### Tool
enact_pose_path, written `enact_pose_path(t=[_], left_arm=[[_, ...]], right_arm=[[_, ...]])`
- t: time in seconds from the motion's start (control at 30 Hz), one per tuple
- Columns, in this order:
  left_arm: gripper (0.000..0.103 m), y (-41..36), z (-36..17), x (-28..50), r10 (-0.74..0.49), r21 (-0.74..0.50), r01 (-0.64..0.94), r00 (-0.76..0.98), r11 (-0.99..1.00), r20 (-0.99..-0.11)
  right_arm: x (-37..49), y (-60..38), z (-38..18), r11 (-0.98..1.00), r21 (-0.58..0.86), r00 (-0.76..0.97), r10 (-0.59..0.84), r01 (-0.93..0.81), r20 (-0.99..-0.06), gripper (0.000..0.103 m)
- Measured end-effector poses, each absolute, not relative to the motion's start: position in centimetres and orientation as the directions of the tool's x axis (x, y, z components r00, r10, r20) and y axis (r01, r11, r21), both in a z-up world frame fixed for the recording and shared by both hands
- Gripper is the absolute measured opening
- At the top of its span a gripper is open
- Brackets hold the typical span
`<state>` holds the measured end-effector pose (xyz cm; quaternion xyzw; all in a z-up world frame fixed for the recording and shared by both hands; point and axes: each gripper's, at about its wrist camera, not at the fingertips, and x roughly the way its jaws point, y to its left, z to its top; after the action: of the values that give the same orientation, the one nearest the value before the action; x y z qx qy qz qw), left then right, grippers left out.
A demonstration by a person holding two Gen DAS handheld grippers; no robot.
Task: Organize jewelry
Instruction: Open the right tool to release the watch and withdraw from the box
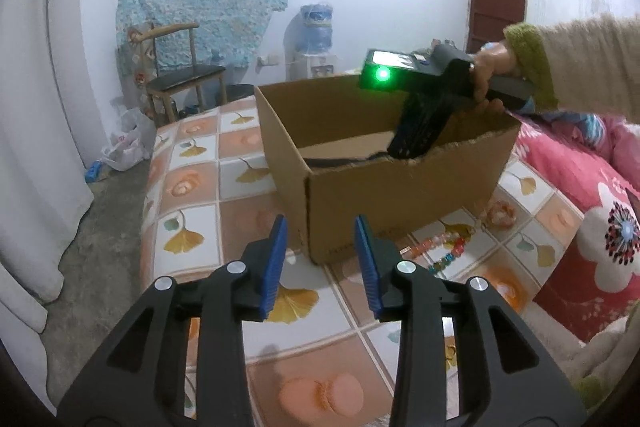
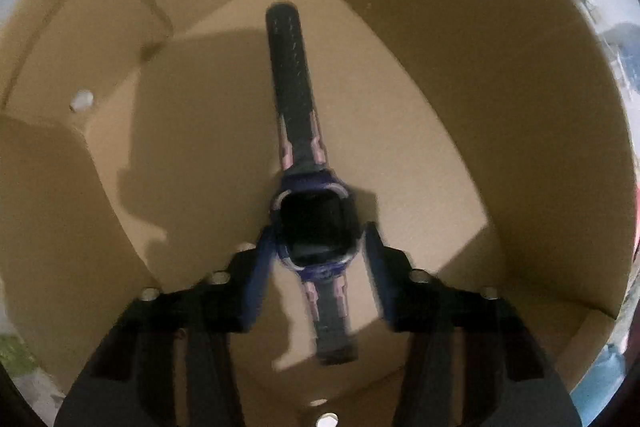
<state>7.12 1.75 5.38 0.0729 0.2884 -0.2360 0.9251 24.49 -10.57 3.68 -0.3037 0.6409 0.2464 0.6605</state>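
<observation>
Left gripper (image 1: 321,251): fingers apart, nothing between, over patterned bed cover (image 1: 192,163). Beaded bracelet (image 1: 444,251) on the cover just beside cardboard box (image 1: 384,195). Right gripper (image 2: 320,247) down inside the box, fingers parted either side of blue watch (image 2: 310,211); contact unclear. Watch flat on box floor.

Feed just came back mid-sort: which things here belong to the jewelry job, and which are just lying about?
Job:
- watch
- cardboard box
- bead bracelet
- right claw
- left claw

Lying about:
- chair
- water dispenser
- pink quilt
</observation>
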Motion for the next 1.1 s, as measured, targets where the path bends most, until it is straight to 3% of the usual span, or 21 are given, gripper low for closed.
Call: enact_pose_path(t=[0.3, 0.4, 0.47, 0.7, 0.8, 0.97, 1.1], left_arm=[[0.034, 1.3, 4.2, 7.0, -0.403, 0.000, 0.496, 0.705, 0.868, -0.583], [0.034, 1.4, 4.1, 6.9, -0.399, -0.002, 0.492, 0.705, 0.871, -0.586], [0.034, 1.5, 4.1, 6.9, -0.396, -0.004, 0.488, 0.705, 0.873, -0.588], [0.034, 1.9, 3.5, 7.3, -0.388, -0.027, 0.468, 0.698, 0.883, -0.602], [0.042, 2.0, 3.6, 7.3, -0.375, -0.024, 0.455, 0.702, 0.890, -0.606], [0.051, 1.9, 3.7, 6.7, -0.351, -0.018, 0.436, 0.698, 0.900, -0.624], [0.062, 1.4, 3.5, 6.0, -0.329, -0.025, 0.415, 0.681, 0.909, -0.654]], right_arm=[[25.6, -9.6, 3.5, 0.622, -0.298, 0.268, -0.144, -0.724, -0.953, 0.043], [25.2, -8.7, 2.8, 0.508, -0.471, 0.404, -0.245, -0.721, -0.882, 0.043], [25.0, -8.9, 2.6, 0.486, -0.511, 0.441, -0.259, -0.709, -0.859, 0.043], [25.8, -9.3, 3.9, 0.584, -0.493, 0.426, -0.262, -0.645, -0.866, 0.044], [25.4, -9.7, 5.9, 0.617, -0.474, 0.433, -0.228, -0.628, -0.872, 0.047], [22.7, -11.0, 11.9, 0.735, -0.385, 0.502, -0.071, -0.558, -0.862, 0.054], [19.6, -13.2, 17.9, 0.849, -0.175, 0.527, 0.137, -0.499, -0.839, 0.059]])
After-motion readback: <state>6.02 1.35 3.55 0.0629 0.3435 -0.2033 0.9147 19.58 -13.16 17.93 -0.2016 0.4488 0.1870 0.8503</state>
